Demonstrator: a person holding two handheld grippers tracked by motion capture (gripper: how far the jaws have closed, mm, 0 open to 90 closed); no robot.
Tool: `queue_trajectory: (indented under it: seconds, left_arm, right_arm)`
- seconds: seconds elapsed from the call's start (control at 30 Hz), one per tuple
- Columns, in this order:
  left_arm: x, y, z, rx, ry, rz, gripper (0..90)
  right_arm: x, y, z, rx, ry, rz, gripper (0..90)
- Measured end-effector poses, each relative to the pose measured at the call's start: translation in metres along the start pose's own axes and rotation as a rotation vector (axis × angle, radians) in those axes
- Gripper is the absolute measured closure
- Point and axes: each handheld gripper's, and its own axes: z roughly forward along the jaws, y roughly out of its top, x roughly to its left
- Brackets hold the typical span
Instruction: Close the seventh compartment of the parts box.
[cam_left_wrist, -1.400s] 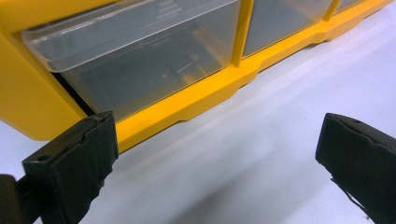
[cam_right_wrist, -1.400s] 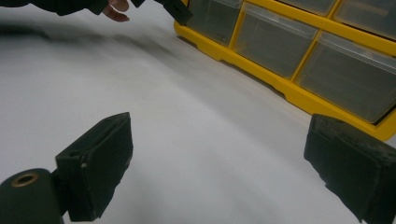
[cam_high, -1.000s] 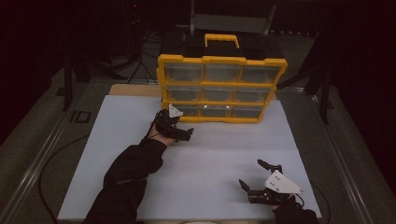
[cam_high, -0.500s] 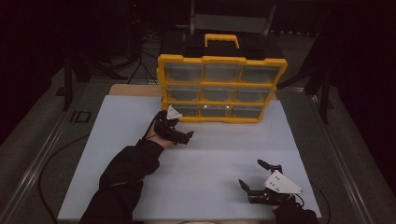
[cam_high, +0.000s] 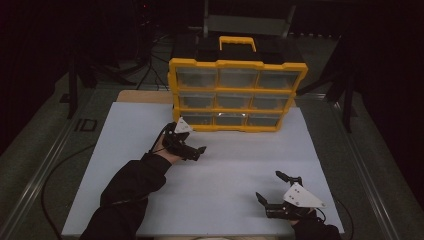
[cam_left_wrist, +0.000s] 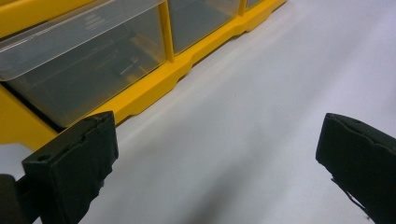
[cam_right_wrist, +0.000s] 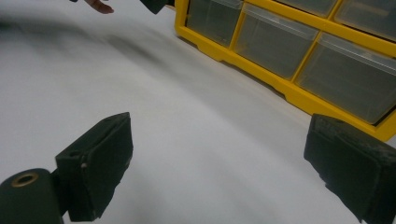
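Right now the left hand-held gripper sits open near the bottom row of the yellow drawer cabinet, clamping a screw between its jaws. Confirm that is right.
Not quite. The left hand-held gripper is open near the bottom row of the yellow drawer cabinet, but its jaws hold nothing. The left gripper view shows them spread wide over bare white table, with no screw between them.
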Motion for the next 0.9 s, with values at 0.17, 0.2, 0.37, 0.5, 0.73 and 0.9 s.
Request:
queue_trajectory:
  seconds: [0.17, 0.2, 0.37, 0.5, 0.73, 0.9]
  left_arm:
    - [-0.001, -0.005, -0.008, -0.006, -0.019, 0.007, 0.0]
    - [-0.002, -0.006, -0.01, -0.01, -0.017, 0.01, 0.0]
    - [-0.002, -0.009, -0.014, -0.021, -0.03, 0.008, 0.0]
    - [-0.004, -0.012, -0.019, -0.026, -0.041, 0.017, 0.0]
    - [-0.001, -0.02, -0.029, -0.02, -0.053, 0.016, 0.0]
    - [-0.001, -0.025, -0.035, -0.031, -0.056, 0.015, 0.0]
  right_arm:
    - [0.0, 0.0, 0.0, 0.001, 0.001, -0.001, 8.0]
    - [0.0, 0.0, 0.0, 0.0, 0.001, -0.001, 8.0]
    - [0.0, 0.0, 0.0, -0.001, 0.001, -0.002, 8.0]
    - [0.0, 0.0, 0.0, -0.001, 0.0, 0.001, 8.0]
    - [0.0, 0.0, 0.0, -0.001, -0.001, 0.001, 8.0]
    - [0.0, 0.0, 0.0, 0.001, -0.002, 0.001, 8.0]
